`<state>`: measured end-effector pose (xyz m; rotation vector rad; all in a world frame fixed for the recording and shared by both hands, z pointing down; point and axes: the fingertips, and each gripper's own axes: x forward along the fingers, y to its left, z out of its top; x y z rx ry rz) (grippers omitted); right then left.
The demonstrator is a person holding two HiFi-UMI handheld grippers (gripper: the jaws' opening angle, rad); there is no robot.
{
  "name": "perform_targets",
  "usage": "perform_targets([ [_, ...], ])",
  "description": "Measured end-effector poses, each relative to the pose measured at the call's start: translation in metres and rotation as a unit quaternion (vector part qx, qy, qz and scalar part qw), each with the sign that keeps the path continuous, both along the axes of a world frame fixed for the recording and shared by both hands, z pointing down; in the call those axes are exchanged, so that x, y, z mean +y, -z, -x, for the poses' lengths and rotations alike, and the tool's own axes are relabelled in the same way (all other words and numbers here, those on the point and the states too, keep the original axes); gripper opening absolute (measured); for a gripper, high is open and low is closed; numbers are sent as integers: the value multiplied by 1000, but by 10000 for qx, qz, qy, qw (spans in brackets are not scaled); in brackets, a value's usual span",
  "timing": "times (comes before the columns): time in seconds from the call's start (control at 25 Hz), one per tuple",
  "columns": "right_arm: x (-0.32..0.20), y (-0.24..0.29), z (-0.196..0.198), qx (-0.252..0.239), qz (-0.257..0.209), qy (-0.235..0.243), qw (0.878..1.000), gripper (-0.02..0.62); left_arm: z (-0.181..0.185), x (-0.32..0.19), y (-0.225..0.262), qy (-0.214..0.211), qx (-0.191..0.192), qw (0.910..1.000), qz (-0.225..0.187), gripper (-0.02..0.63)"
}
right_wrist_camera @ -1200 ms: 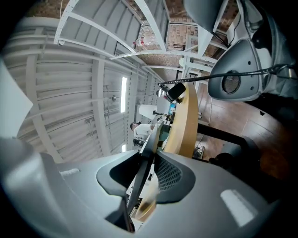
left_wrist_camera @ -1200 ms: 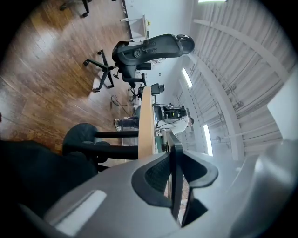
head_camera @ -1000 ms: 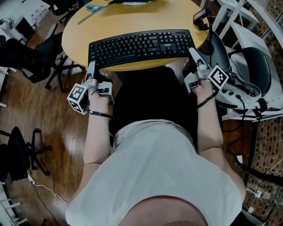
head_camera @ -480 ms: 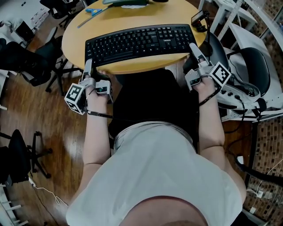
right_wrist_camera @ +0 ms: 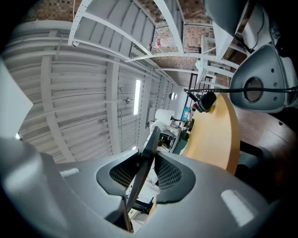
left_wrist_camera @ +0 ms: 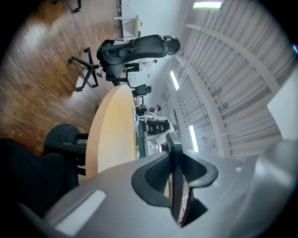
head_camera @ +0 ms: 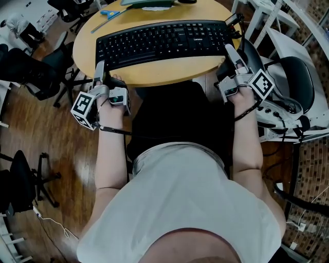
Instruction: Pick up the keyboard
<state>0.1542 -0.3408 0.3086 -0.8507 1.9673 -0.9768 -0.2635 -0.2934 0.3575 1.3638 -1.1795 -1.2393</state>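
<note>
The black keyboard [head_camera: 164, 42] hangs level over the round wooden table [head_camera: 154, 73], held by its two short ends. My left gripper [head_camera: 99, 69] is shut on the left end, and my right gripper [head_camera: 230, 52] is shut on the right end. In the left gripper view the keyboard [left_wrist_camera: 177, 186] shows edge-on as a thin dark plate, pinched between the ribbed pads [left_wrist_camera: 156, 176] of the left gripper [left_wrist_camera: 176, 173]. The right gripper view shows the same: the keyboard's edge [right_wrist_camera: 148, 144] is clamped in the right gripper [right_wrist_camera: 145, 174].
Blue scissors [head_camera: 110, 11] and a green item [head_camera: 146, 2] lie at the table's far side. A small black device [head_camera: 234, 20] sits at its right rim. Black office chairs [head_camera: 31, 67] stand to the left, and a white frame with cables [head_camera: 293, 87] to the right.
Both grippers have risen together with the keyboard between them. It has lifted off the table and now sits higher in the head view.
</note>
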Motion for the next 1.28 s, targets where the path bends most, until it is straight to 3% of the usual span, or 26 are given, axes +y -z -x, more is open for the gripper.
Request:
perform_targets([
  [0.24, 4, 8, 0, -6, -219, 21, 9998, 110, -1, 4, 7, 19, -30, 9999, -146, 397],
  [1.28, 2, 6, 1, -6, -195, 54, 9998, 110, -1, 5, 8, 63, -37, 9999, -141, 397],
])
